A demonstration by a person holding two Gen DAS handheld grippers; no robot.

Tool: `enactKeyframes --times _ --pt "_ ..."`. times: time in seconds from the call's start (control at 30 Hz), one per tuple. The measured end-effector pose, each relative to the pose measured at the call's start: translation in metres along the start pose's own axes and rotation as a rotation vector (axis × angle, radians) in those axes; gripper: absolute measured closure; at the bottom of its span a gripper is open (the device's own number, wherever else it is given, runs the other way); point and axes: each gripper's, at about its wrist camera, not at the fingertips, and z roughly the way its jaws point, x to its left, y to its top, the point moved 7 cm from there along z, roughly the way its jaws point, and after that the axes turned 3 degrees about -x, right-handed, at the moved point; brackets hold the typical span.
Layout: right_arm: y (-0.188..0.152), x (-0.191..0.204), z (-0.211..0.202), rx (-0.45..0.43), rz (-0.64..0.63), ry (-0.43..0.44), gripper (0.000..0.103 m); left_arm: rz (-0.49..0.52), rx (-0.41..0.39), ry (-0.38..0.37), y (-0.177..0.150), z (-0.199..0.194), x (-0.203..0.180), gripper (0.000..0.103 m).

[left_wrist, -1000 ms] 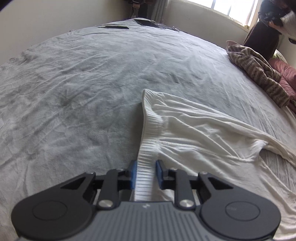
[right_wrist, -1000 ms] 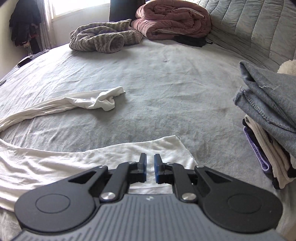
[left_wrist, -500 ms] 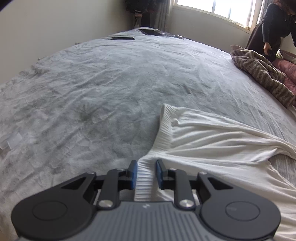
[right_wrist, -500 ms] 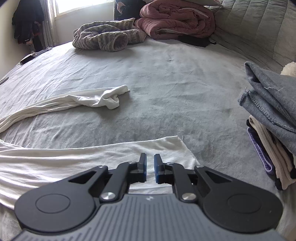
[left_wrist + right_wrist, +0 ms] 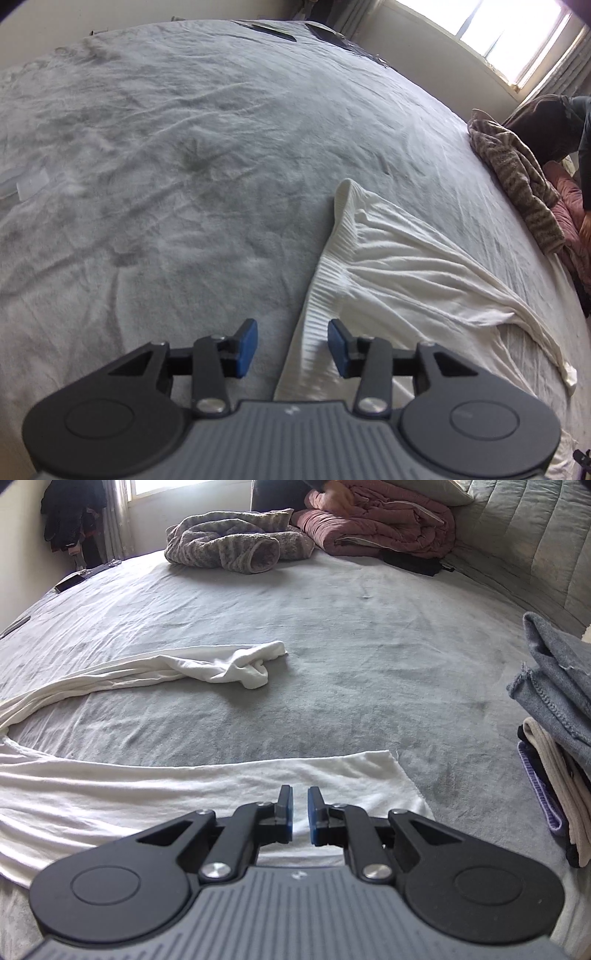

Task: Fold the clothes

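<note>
Folding stage: early; white long-sleeved top (image 5: 399, 266) lies spread but unfolded on the grey bedsheet (image 5: 166, 166), no fold visible yet.
Left gripper (image 5: 291, 341): lower centre of the left wrist view; jaws opening, blue pads clear of the cloth on both sides, with the ribbed hem band (image 5: 325, 280) running between them, let go.
Ribbed hem band: runs from the bottom centre up to the middle of the frame, lying on the sheet, a little puckered.
Sleeve, left wrist view (image 5: 535, 328): trails to the lower right, its cuff near the frame edge; not tucked in.
Striped blanket (image 5: 517, 173): right edge, well apart from the top.
Sleeve, right wrist view (image 5: 207, 664): curves from the left edge to the centre, its cuff bunched; to be straightened and folded in.
Right gripper (image 5: 300, 812): lower centre; jaws nearly pressed together with a narrow gap; whether cloth is pinched between them cannot be told.
Body edge of top (image 5: 332, 771): flat corner just beyond the right gripper.
Folded stack (image 5: 554, 720): right edge; grey, beige and purple garments, judged finished.
Remaining, as judged: smooth body, fold both sleeves inward, fold body, move it to the stack.
</note>
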Motion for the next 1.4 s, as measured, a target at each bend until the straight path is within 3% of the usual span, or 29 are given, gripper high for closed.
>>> enactKeyframes --times 0.07,0.13,0.17,0.2,0.3,0.43,0.67,0.87,1.0,1.13,1.17,1.3,1.4 --pt "0.000 0.006 0.002 0.004 -0.013 0.009 0.090 0.004 0.024 -0.028 -0.008 0.004 -0.008 0.060" --pt "0.000 0.012 0.005 0.008 -0.025 0.016 0.090 0.071 0.014 0.020 -0.015 0.010 -0.017 0.060" --pt "-0.001 0.015 0.006 0.010 -0.030 0.019 0.090 0.096 0.002 0.053 -0.017 0.013 -0.020 0.063" --pt "-0.001 0.018 0.007 0.011 -0.036 0.022 0.090 0.105 -0.009 0.073 -0.018 0.013 -0.021 0.075" --pt "-0.003 0.026 0.008 0.015 -0.053 0.033 0.090 0.108 -0.039 0.108 -0.016 0.010 -0.021 0.082" --pt "-0.005 0.027 0.010 0.026 -0.064 0.034 0.090 0.102 -0.093 0.140 -0.003 -0.002 -0.008 0.082" --pt "-0.011 0.027 0.013 0.060 -0.058 0.029 0.090 0.138 -0.115 0.176 -0.003 -0.010 -0.001 0.082" --pt "-0.013 0.030 0.013 0.072 -0.065 0.046 0.089 0.109 -0.138 0.175 0.003 -0.020 0.011 0.082" --pt "-0.014 0.034 0.016 0.078 -0.079 0.039 0.089 0.211 -0.093 0.235 -0.012 -0.002 0.003 0.082" --pt "-0.012 0.036 0.015 0.074 -0.082 0.044 0.089 0.386 -0.108 0.308 -0.021 0.007 -0.012 0.081" --pt "-0.012 0.036 0.015 0.072 -0.084 0.045 0.089 0.390 -0.104 0.308 -0.019 0.008 -0.012 0.079" --pt "-0.011 0.034 0.013 0.063 -0.082 0.049 0.089 0.180 -0.076 0.205 -0.001 0.000 0.010 0.068" --pt "-0.008 0.033 0.011 0.053 -0.074 0.052 0.089 0.072 -0.113 0.182 0.012 -0.009 0.022 0.062"
